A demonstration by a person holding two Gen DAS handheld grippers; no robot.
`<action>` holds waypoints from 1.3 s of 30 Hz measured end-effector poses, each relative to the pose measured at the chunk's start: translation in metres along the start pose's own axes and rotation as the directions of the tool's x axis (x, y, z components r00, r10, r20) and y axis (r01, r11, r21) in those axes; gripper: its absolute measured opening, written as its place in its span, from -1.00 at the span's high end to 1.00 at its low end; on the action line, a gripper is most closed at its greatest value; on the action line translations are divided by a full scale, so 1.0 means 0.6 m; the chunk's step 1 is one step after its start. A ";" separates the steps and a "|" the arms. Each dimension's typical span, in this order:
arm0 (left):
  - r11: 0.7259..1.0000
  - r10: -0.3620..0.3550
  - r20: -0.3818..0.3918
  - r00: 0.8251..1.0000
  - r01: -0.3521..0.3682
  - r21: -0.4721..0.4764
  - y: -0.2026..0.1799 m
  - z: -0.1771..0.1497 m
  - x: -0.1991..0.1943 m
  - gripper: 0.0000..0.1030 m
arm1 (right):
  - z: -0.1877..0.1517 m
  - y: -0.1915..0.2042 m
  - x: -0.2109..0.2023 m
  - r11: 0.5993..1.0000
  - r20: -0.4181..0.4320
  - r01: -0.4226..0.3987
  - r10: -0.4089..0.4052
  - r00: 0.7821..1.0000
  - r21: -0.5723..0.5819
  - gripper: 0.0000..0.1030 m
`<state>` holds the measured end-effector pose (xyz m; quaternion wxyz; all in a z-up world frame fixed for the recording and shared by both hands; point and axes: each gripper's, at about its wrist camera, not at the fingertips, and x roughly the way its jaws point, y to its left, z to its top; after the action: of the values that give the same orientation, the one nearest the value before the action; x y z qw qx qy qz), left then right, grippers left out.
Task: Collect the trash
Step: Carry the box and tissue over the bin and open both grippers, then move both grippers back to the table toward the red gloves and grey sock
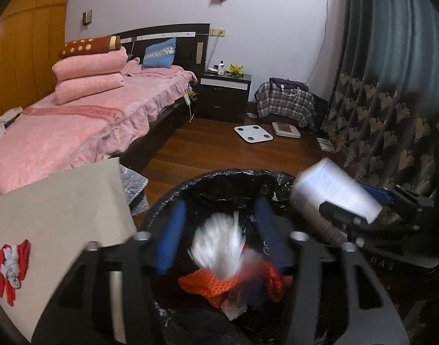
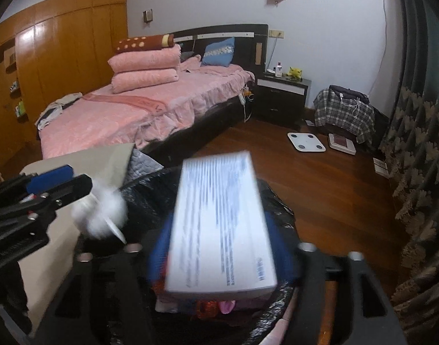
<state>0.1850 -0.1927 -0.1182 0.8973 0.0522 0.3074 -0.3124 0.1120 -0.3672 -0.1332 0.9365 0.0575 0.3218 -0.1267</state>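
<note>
A bin lined with a black bag (image 1: 219,176) stands below both grippers; it also shows in the right wrist view (image 2: 150,198). My left gripper (image 1: 219,230) is open above it, and a blurred white crumpled wrapper (image 1: 219,247) is between and below its blue fingers (image 1: 170,238), apparently loose. Orange netting (image 1: 208,284) lies in the bin. My right gripper (image 2: 219,247) holds a white printed box (image 2: 219,224) over the bin; the box also shows in the left wrist view (image 1: 331,192).
A grey surface (image 1: 61,215) with a red and grey rag (image 1: 12,264) lies left of the bin. A pink bed (image 1: 75,120), a nightstand (image 1: 223,92), a white scale (image 1: 253,133) and patterned curtains (image 1: 392,115) surround the wooden floor.
</note>
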 end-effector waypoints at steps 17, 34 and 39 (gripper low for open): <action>0.976 0.196 0.049 0.979 -0.189 -0.112 0.124 -0.035 -0.134 -0.75 | -0.010 0.069 -0.042 0.994 0.033 -0.111 0.110 0.993 0.022 -0.88; 0.899 0.400 0.041 0.915 -0.384 -0.209 0.289 -0.110 -0.271 -0.76 | 0.000 0.283 -0.039 0.960 0.022 -0.254 0.259 0.966 -0.121 -0.88; 0.866 0.455 0.019 0.890 -0.437 -0.243 0.350 -0.130 -0.296 -0.76 | -0.001 0.349 -0.024 0.943 0.011 -0.292 0.298 0.954 -0.162 -0.88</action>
<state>0.1598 0.0916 -0.0978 0.9559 0.0047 0.2874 -0.0601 0.1579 -0.1629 -0.1195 0.9521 0.0283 0.3019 0.0400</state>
